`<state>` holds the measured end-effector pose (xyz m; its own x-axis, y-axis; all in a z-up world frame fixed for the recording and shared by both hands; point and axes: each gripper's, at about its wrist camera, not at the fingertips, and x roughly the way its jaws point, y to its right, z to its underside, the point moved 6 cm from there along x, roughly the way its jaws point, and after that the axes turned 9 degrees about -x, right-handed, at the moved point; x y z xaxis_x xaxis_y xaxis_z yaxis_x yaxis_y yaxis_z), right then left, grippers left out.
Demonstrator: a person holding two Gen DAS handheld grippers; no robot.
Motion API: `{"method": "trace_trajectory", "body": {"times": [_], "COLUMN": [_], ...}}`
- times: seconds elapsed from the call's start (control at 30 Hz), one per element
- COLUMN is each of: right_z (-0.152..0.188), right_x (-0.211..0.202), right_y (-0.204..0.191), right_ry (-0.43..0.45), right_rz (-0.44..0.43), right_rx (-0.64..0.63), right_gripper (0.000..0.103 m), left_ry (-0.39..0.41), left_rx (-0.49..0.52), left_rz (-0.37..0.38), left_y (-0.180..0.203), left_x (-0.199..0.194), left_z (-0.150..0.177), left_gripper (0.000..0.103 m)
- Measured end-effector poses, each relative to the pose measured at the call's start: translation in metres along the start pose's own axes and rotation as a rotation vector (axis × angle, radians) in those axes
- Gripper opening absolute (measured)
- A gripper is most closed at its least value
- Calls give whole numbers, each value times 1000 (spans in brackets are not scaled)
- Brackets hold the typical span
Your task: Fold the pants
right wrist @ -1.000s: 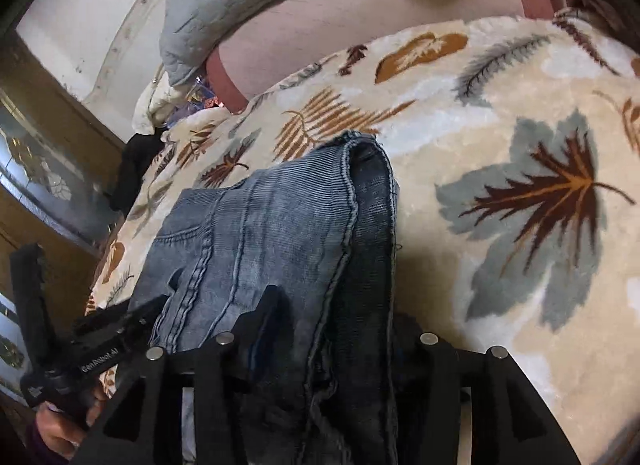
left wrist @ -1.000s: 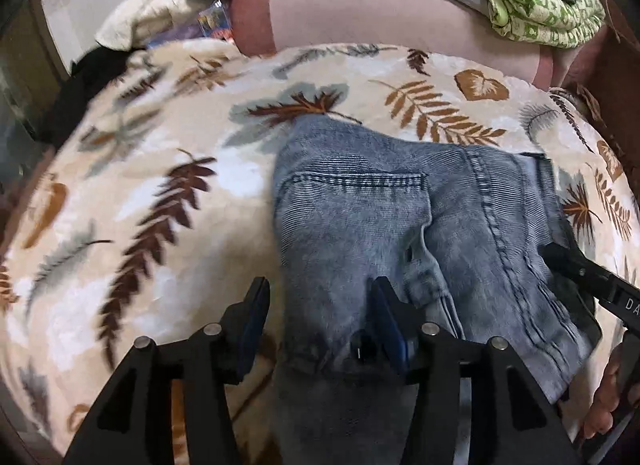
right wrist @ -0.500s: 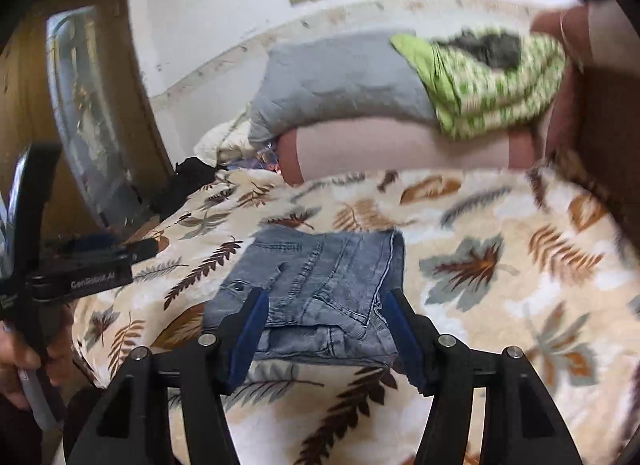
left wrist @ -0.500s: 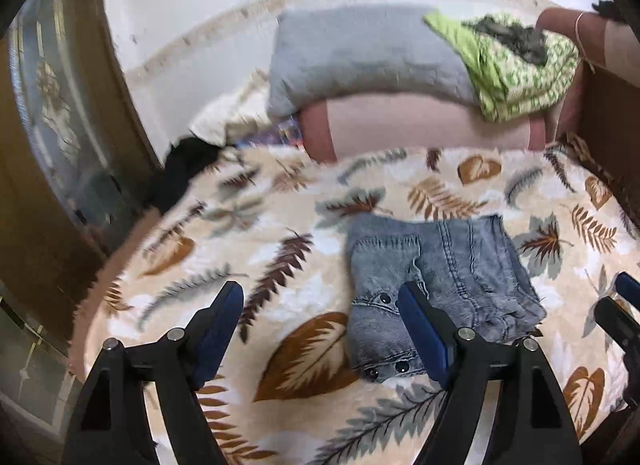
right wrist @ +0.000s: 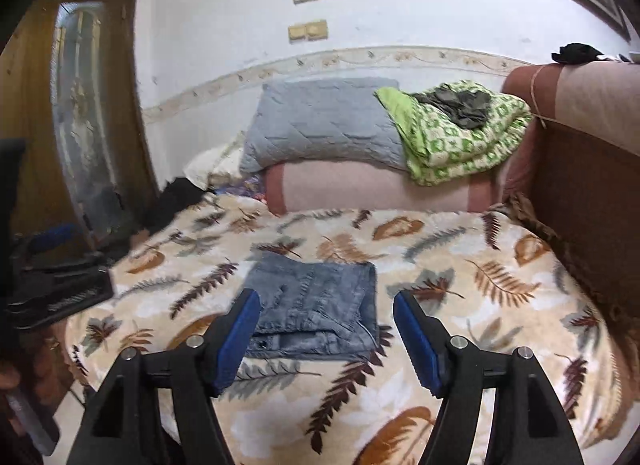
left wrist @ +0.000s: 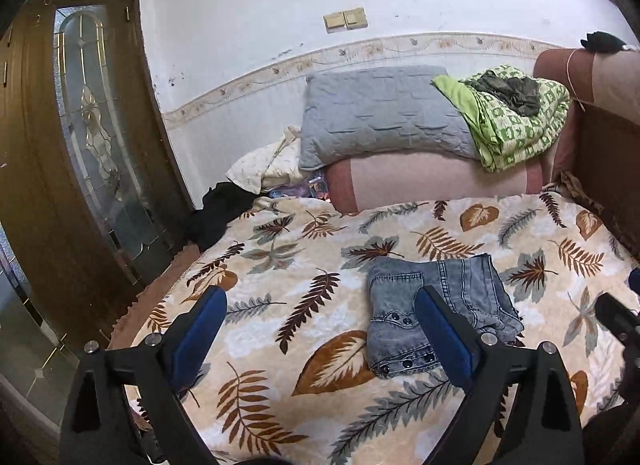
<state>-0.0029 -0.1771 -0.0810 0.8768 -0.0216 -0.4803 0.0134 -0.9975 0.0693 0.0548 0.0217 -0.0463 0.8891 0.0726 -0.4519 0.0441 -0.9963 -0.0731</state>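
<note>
both grippers back — one folded pants [right wrist: 316, 301]

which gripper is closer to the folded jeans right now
Right, though only slightly. The right gripper is centred on the folded jeans, open, just short of them. The left gripper hangs open, off to their left.

A leaf-patterned beige blanket [left wrist: 304, 265] covers the bed; at its far end a grey quilted pillow [left wrist: 380, 113] and green patterned cloth [left wrist: 516, 129] rest on a pink bolster [left wrist: 432, 181].

Faded blue jeans [left wrist: 436, 305] lie folded into a compact flat stack on the bed [left wrist: 280, 265], snaps showing.
</note>
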Motion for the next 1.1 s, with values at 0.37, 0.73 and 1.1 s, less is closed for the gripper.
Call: {"method": "trace_trajectory", "body": {"times": [0.37,0.73,1.1], "right_z": [3,9,15], "right_x": [16,32,38], "right_y": [-6,-16,-7], "right_ry": [-84,-140,-164], "right_rz": [69,68,83], "right_rx": [39,34,45], "right_gripper": [73,73,73], "left_ry": [-34,-52,-55], "left_rx": [-30,-27,-16], "left_rz": [-15,-8,22], "left_y": [-8,-6,4], "left_x": [7,12,12], "left_z": [12,18,21], "left_gripper": [95,95,95]}}
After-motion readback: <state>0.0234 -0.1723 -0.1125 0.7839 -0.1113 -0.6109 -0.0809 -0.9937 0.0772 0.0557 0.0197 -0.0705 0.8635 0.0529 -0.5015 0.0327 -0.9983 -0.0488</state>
